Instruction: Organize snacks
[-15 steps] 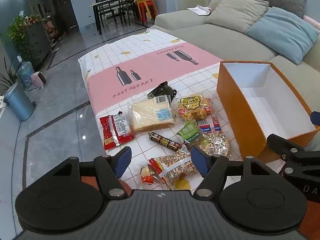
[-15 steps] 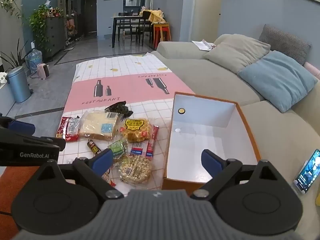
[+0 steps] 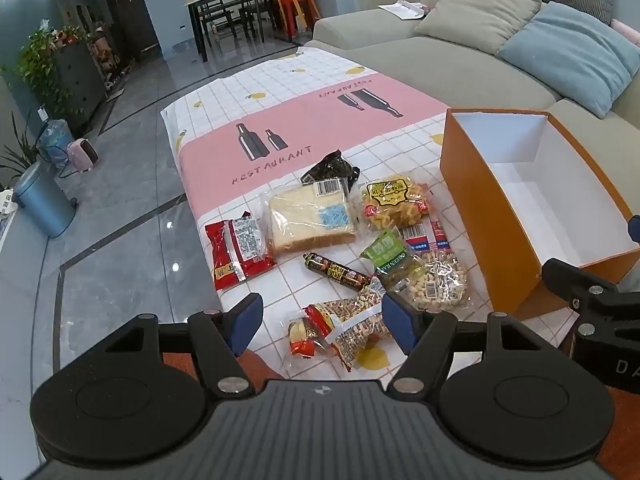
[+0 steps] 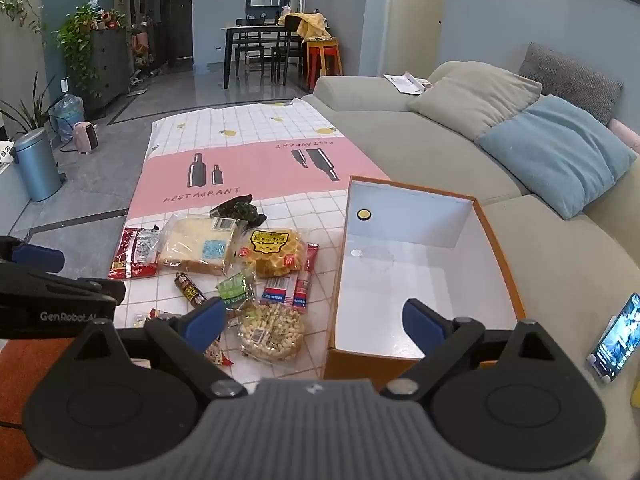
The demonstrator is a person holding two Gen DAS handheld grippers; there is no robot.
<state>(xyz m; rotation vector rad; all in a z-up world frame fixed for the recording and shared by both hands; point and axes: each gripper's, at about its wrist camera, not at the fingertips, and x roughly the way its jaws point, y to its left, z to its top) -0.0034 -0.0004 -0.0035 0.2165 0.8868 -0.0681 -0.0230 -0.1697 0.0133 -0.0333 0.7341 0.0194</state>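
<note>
Several snack packs lie on a pink and white tablecloth (image 3: 280,128): a bread pack (image 3: 310,220), a red packet (image 3: 236,250), a yellow pastry bag (image 3: 394,202), a dark sausage stick (image 3: 336,272), a green pack (image 3: 386,254), a peanut bag (image 3: 436,282) and a nut bag (image 3: 348,332). An empty orange box (image 3: 480,208) stands to their right; it also shows in the right wrist view (image 4: 500,248). My left gripper (image 3: 322,320) is open above the nut bag. My right gripper (image 4: 316,322) is open, over the box's near left corner.
A grey sofa (image 4: 420,152) with a blue cushion (image 4: 556,152) runs along the right. A phone (image 4: 614,340) leans on the sofa at the right. The floor at left holds a blue bin (image 4: 36,164). A dining table (image 4: 260,48) stands far back.
Both grippers have shifted only slightly. The snacks and the box have not moved.
</note>
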